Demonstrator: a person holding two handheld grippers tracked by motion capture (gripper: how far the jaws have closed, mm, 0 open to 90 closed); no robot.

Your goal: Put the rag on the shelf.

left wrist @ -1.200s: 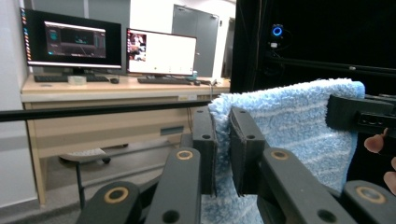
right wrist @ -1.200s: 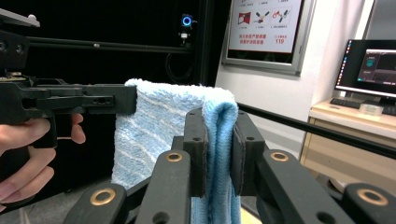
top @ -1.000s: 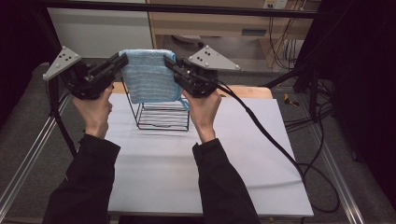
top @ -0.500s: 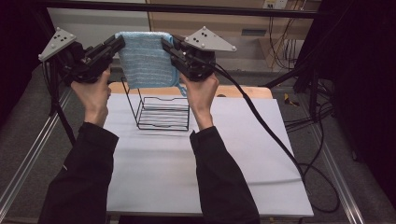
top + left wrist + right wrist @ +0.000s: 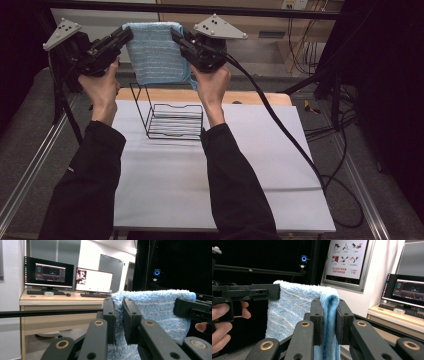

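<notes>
A folded light-blue towel [image 5: 156,52] hangs stretched between my two grippers, high above the far side of the table. My left gripper [image 5: 125,36] is shut on its upper left corner; in the left gripper view the jaws pinch the fluffy towel [image 5: 155,312] edge at the gripper [image 5: 119,312]. My right gripper [image 5: 178,37] is shut on the upper right corner, where the towel [image 5: 287,315] fold is squeezed at the gripper [image 5: 329,315]. Below the towel a black wire rack [image 5: 170,120] stands on the white table [image 5: 200,190].
A wooden strip [image 5: 250,97] runs along the table's far edge. The right gripper's cable [image 5: 280,125] trails across the table's right side. A desk with monitors [image 5: 67,277] stands in the room beyond. Metal frame rails [image 5: 30,165] flank the table.
Both grippers have lifted the towel up and away from me, so its lower edge now hangs clear above the wire rack. The grip on both corners is unchanged.
</notes>
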